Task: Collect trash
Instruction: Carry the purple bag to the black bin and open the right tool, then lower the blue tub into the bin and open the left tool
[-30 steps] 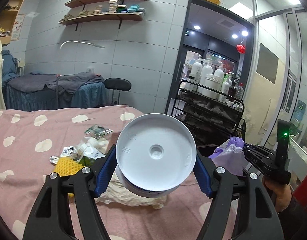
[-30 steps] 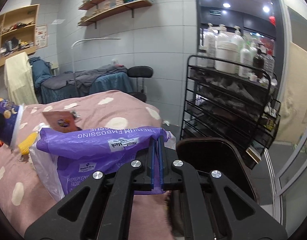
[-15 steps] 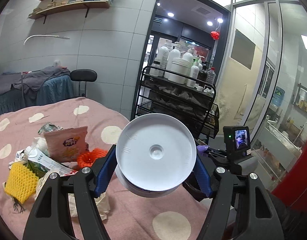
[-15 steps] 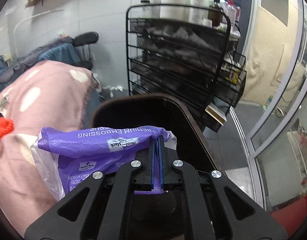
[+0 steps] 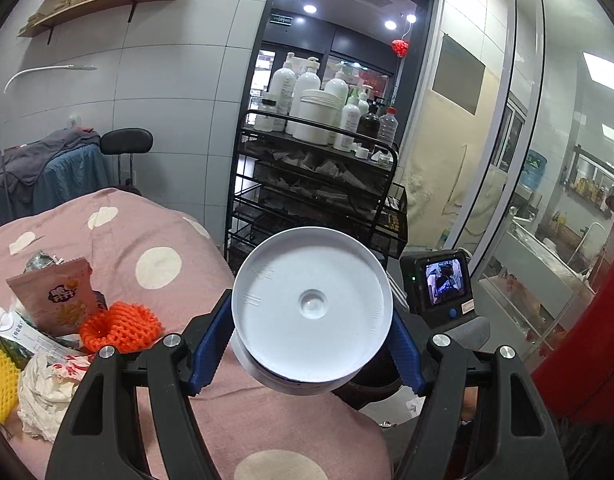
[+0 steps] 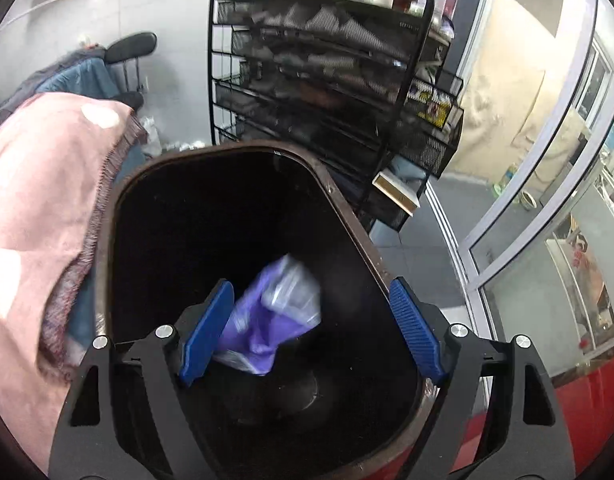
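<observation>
**Trash Collection: Gripper and Object Status**

The white plastic jar [image 5: 311, 312] is clamped between the blue pads of the left gripper [image 5: 307, 340], above the near edge of the pink polka-dot bedspread [image 5: 155, 240]. The right gripper [image 6: 311, 328] is held with its jaws spread wide over the dark trash bin [image 6: 347, 208]. The purple plastic package [image 6: 275, 312], blurred, is seen inside the bin, ungripped.

White tub [image 5: 311, 312] smooth matt plastic; purple bag [image 6: 273, 320] glossy film; bedspread [image 5: 179, 248] soft cloth.

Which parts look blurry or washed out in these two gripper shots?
Right wrist view: the purple plastic bag is motion-smeared inside the dark bin, and the wire rack looks soft. Left wrist view: sharp, though ceiling lights glare.
</observation>
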`<state>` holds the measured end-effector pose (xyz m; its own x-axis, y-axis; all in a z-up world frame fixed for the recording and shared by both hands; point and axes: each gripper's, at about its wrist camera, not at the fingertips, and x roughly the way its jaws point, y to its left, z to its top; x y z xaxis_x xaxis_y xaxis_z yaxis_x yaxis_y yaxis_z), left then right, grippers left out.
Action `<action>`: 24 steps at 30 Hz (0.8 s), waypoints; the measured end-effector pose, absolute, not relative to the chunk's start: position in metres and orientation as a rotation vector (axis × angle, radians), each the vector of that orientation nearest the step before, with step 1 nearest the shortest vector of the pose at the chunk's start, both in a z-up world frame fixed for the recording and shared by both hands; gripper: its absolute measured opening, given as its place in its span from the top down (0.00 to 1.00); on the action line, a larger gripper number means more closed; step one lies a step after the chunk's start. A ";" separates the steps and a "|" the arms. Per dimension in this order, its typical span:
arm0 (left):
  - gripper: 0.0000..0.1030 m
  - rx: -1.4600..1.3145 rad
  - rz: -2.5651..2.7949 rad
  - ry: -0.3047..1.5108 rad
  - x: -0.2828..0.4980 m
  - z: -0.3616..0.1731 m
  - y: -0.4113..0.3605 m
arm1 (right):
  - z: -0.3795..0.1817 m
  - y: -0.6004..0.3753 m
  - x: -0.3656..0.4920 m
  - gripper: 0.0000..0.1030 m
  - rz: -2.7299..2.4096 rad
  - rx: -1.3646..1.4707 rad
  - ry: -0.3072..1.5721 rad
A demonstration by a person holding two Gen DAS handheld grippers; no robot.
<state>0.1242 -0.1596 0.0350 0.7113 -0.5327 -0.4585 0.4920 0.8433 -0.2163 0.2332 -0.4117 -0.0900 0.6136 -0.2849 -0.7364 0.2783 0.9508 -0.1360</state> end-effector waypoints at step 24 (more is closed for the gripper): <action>0.32 0.012 -0.734 0.796 0.187 -0.011 -0.279 | -0.050 -0.415 0.108 0.12 -0.385 0.142 0.711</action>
<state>0.1873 -0.2791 -0.0114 0.4690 -0.5945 -0.6531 0.6032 0.7558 -0.2548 0.1075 -0.4149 -0.0501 0.6912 -0.2959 -0.6593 0.3911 0.9203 -0.0031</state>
